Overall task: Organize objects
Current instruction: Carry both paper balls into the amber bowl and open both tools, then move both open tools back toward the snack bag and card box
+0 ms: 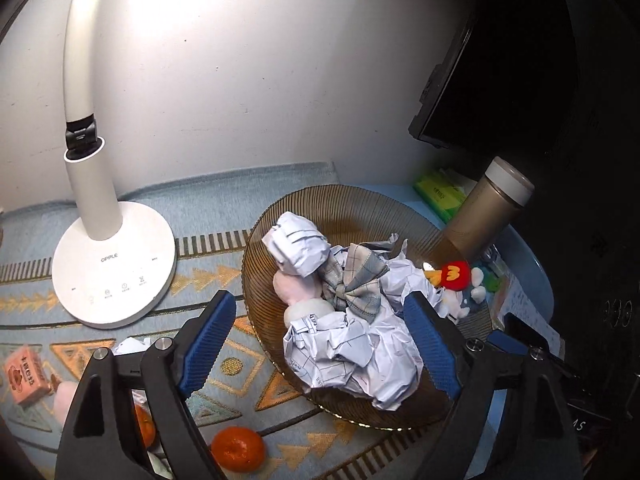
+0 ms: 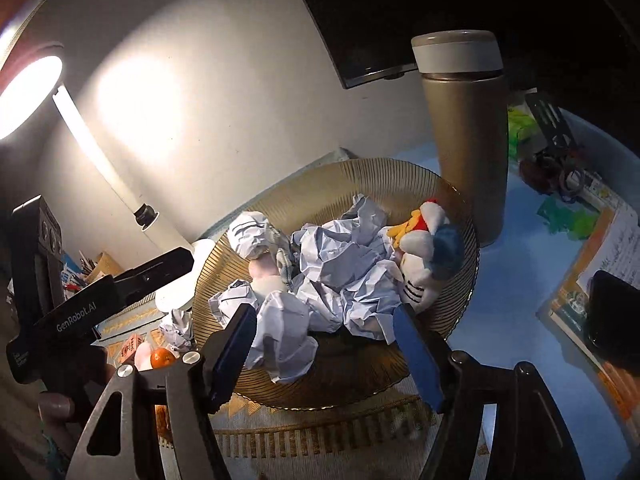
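Lamplit counter: both my jaws hang open and empty over the filled bowl (image 1: 320, 200); next, fetch the loose tangerine (image 1: 238, 449).

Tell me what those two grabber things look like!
Both the left gripper and the right gripper have black angular frames, silver round bolts and ribbed blue pads. One black handle carries white "GenRobot.AI" lettering in the right wrist view.

Left gripper (image 1: 320, 344) open above the bowl (image 1: 360, 208)
Crumpled paper (image 1: 352, 352) fills it; a tangerine (image 1: 238, 449) lies outside its near rim.
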`<state>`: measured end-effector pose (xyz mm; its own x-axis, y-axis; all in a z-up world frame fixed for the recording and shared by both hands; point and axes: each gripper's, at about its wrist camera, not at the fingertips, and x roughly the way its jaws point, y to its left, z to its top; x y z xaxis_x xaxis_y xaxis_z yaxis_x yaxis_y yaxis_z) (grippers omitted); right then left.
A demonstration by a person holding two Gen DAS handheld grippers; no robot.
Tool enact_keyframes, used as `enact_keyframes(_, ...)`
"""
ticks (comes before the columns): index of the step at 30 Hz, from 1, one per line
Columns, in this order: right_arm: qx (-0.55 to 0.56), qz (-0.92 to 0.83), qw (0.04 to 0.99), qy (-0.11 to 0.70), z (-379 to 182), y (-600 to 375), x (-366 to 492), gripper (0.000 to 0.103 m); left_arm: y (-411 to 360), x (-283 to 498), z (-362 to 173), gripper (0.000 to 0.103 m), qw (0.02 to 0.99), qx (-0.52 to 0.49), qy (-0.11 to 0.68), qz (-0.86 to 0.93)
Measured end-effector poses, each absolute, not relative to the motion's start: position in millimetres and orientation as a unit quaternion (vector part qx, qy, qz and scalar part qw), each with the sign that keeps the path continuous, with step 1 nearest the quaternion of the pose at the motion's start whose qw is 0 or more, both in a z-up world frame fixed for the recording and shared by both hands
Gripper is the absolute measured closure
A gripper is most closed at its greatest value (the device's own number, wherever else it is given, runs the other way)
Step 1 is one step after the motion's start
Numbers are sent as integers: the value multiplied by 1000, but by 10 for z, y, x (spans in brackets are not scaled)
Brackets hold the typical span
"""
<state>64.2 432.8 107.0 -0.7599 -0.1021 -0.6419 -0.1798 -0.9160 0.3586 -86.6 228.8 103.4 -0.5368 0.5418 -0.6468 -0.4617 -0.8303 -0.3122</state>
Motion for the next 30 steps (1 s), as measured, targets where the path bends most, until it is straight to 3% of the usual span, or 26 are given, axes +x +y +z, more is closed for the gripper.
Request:
enact_keyframes(12, -333, 934, -84, 102, 1289, 3108, 949, 33, 838, 212, 1523, 18, 177, -306, -55, 934)
enact_keyframes(21, -376, 921, -100, 25, 417, 2478, 851, 34, 114, 501, 606, 18, 58, -330, -62, 940)
enact_keyframes(30, -366, 926, -80, -40, 314, 2265, 854, 33, -29, 443, 224, 18, 44, -359, -91, 928)
